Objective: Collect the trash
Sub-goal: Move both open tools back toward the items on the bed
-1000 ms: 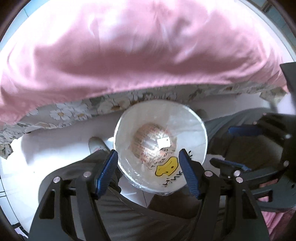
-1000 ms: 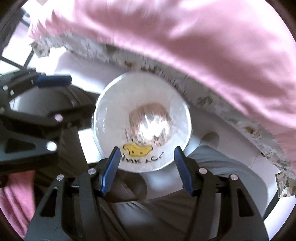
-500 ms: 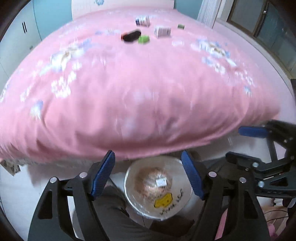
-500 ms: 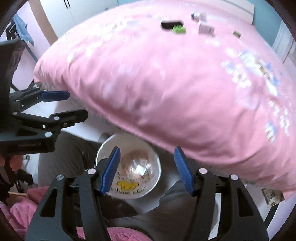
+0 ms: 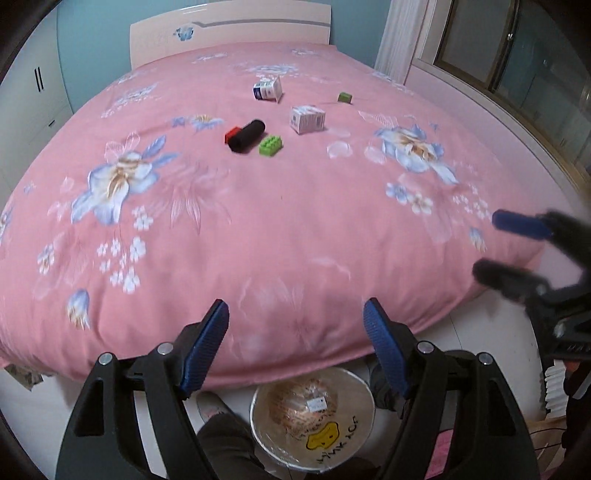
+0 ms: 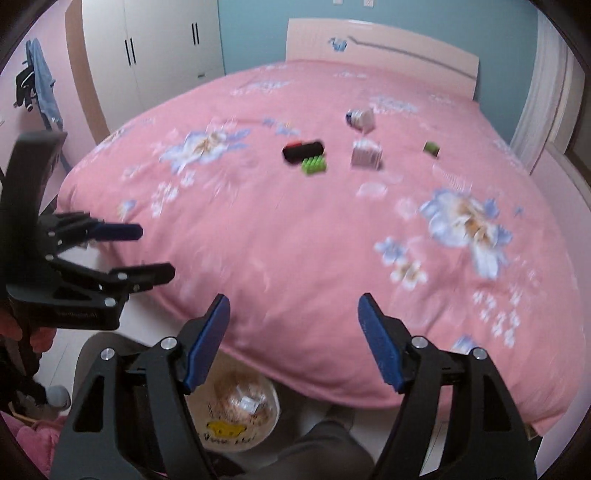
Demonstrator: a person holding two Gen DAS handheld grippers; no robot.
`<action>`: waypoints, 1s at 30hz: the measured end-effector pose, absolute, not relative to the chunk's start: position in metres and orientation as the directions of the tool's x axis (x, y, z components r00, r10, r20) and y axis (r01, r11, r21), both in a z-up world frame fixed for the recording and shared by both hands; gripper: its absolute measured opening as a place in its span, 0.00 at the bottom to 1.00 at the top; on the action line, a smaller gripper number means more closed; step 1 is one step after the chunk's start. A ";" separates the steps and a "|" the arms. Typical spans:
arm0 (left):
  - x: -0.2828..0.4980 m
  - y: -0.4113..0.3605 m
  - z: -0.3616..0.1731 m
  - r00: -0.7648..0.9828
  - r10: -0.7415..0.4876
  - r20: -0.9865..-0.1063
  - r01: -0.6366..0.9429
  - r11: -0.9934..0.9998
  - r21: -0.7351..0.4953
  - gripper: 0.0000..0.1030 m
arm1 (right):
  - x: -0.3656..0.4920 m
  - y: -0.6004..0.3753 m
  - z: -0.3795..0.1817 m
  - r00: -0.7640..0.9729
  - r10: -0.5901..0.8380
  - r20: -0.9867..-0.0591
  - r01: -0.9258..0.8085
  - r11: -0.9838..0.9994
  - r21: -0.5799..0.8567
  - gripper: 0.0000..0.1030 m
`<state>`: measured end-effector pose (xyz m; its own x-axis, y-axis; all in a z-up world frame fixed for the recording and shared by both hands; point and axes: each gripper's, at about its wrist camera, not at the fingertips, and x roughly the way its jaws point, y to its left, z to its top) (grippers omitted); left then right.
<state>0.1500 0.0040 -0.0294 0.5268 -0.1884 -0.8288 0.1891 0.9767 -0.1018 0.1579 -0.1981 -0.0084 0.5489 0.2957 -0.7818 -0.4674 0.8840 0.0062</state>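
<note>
Small items lie far out on the pink floral bed (image 5: 280,221): a black roll with a red end (image 5: 245,135), a green toy brick (image 5: 270,145), a white carton (image 5: 307,119), a second carton (image 5: 267,89) and a small green block (image 5: 344,97). They also show in the right wrist view: the black roll (image 6: 303,150), the green brick (image 6: 314,165). A bin lined with a clear bag (image 5: 312,417) stands on the floor at the bed's foot. My left gripper (image 5: 297,350) and right gripper (image 6: 293,341) are open, empty, above the bed's near edge.
The person's grey-trousered legs (image 5: 225,439) flank the bin. A headboard (image 5: 229,31) and blue wall are at the far end, wardrobes (image 6: 166,48) on the left, a window (image 5: 517,51) and curtain on the right. The white floor (image 5: 491,354) runs around the bed.
Both grippers have risen and tilted up from over the bin to look across the bed. The bin has dropped to the bottom of both views. Both grippers stay open.
</note>
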 end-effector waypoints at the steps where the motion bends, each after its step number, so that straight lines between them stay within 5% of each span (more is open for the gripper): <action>1: 0.153 0.005 -0.028 0.529 -0.187 -0.828 0.189 0.977 -0.100 0.75 | 0.164 -0.200 -0.005 0.559 0.299 -0.774 -0.463 0.886 0.008 0.70; 14: 0.224 0.004 -0.020 0.552 -0.154 -0.819 0.202 0.978 -0.047 0.75 | 0.232 -0.207 0.013 0.618 0.292 -0.730 -0.427 0.904 0.000 0.70; 30: 0.315 0.004 -0.062 0.498 -0.227 -0.837 0.221 0.966 -0.130 0.75 | 0.338 -0.203 -0.021 0.603 0.263 -0.753 -0.382 0.924 0.017 0.70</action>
